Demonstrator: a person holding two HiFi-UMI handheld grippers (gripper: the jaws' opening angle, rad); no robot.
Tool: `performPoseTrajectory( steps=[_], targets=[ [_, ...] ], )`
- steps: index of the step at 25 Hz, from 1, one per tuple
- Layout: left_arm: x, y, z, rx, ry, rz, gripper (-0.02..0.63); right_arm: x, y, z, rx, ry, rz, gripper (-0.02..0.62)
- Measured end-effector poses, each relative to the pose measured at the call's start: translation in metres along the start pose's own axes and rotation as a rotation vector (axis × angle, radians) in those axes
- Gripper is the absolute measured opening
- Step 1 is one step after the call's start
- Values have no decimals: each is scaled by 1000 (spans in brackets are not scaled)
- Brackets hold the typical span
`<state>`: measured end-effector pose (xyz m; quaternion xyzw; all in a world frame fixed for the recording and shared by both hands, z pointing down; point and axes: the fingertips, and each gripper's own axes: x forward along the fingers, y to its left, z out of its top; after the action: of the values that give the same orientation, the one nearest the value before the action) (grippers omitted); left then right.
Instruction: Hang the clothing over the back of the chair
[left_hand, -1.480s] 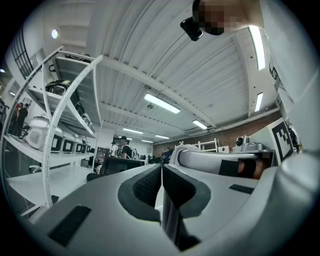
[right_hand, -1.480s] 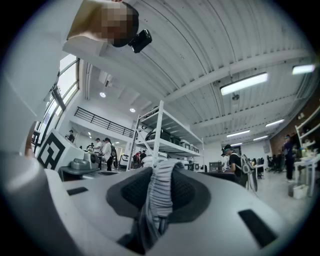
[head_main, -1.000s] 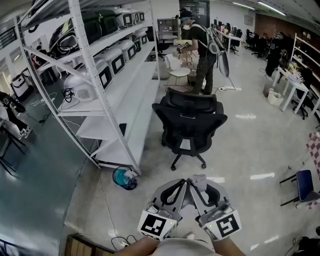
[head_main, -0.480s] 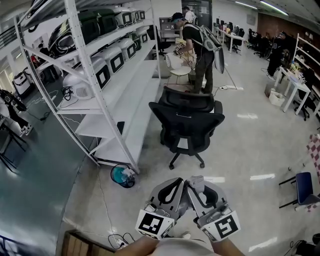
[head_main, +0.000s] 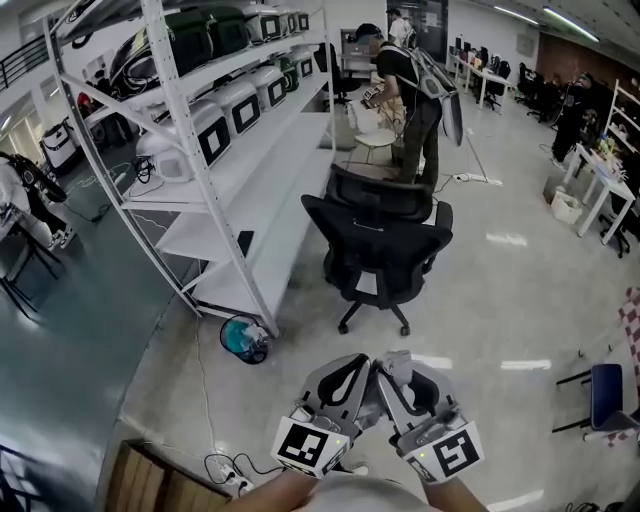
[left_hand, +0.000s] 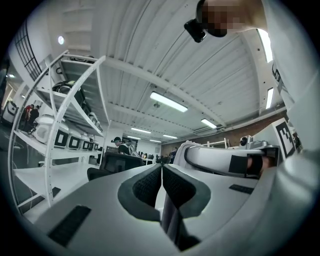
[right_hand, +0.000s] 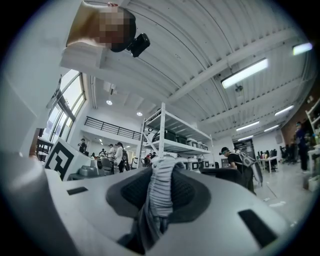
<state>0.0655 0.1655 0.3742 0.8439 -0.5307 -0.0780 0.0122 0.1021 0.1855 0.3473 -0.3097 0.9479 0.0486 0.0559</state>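
A black mesh office chair (head_main: 380, 240) stands on the pale floor ahead of me, its back toward the shelving rack. Both grippers are held close together low in the head view. My left gripper (head_main: 362, 366) is shut on a thin fold of grey clothing (left_hand: 169, 220) that hangs down between its pads. My right gripper (head_main: 398, 364) is shut on a bunched, ribbed part of the same grey clothing (right_hand: 160, 192), which pokes up past its fingertips. The chair (left_hand: 112, 162) is well beyond both grippers, small in the left gripper view and also in the right gripper view (right_hand: 225, 173).
A long white shelving rack (head_main: 220, 170) with boxes runs along the chair's left. A teal round object (head_main: 243, 338) lies at its foot. A person (head_main: 415, 90) stands behind the chair. A blue chair (head_main: 608, 385) is at right; cables (head_main: 235, 475) and a wooden box (head_main: 150, 488) are near left.
Both grippers, still together with the clothing, have come slightly forward toward the chair. The rack and chair have shifted a little in the head view; the person behind has moved.
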Motion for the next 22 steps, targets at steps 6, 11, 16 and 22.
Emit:
performPoseTrajectory(
  steps=[6, 11, 16, 22],
  targets=[
    [25, 6, -8, 2, -2, -36, 17, 14, -21, -5, 2, -8, -10, 97],
    [50, 40, -13, -15, 7, -45, 17, 41, -43, -11, 32, -4, -38, 97],
    [77, 71, -14, -11, 4, -77, 17, 79, -60, -18, 27, -1, -56, 97],
    [103, 120, -11, -12, 1, -111, 17, 128, -74, -26, 10, -1, -98, 97]
  ],
)
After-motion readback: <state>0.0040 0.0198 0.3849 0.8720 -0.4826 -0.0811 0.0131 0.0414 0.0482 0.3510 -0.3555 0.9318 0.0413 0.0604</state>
